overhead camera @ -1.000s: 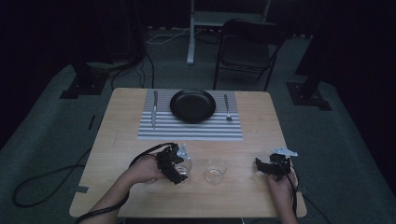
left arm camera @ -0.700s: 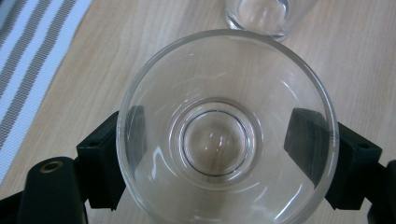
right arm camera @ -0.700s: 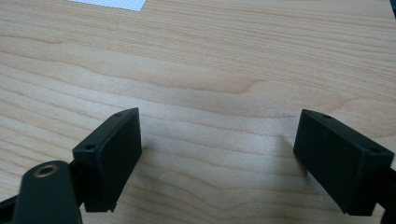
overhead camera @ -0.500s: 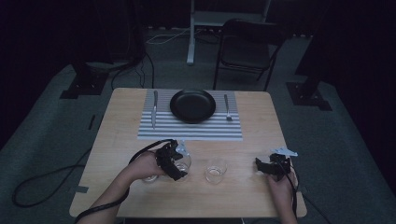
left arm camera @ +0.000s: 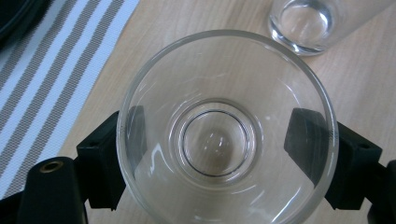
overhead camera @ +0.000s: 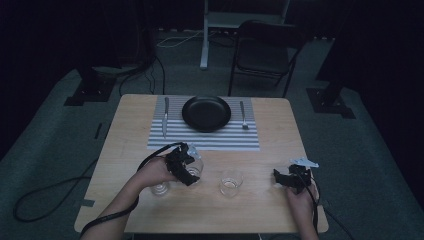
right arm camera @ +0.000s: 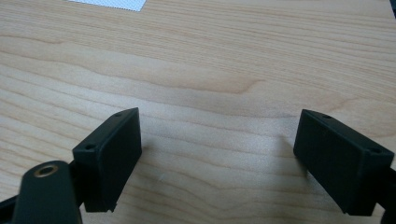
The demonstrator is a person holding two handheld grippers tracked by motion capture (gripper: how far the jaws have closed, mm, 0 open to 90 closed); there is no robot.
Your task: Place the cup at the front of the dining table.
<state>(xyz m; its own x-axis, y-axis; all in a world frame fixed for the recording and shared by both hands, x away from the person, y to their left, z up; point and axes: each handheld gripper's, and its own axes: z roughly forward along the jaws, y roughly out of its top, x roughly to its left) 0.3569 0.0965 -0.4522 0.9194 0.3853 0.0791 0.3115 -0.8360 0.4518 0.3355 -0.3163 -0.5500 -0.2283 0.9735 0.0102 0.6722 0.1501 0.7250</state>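
Room: dark studio, grey carpet, a folding chair (overhead camera: 262, 52) beyond the wooden counter (overhead camera: 125, 135); I read it all from the feeds.
Right gripper (overhead camera: 289, 179): near edge of the counter on my right, jaws wide apart over bare wood, nothing between them.
Left gripper (overhead camera: 183, 165): near-left, jaws set on either side of a clear glass (left arm camera: 226, 133), pads seen through its wall. I judge them close against it, but cannot tell contact or clamp force.
Glass by the wrist (overhead camera: 160, 188): stands just beside my left hand; keep the forearm off it.
Middle glass (overhead camera: 231, 183): between the two grippers, near the held one; upright, a clear gap.
Step in hand: I take it as gripping and moving the glass. Squeeze gently and evenly, since smooth glass slips; keep it upright, lift straight.
Far: striped placemat (overhead camera: 204, 141) with black plate (overhead camera: 206, 112), knife (overhead camera: 165, 117) left, fork (overhead camera: 243, 115) right.
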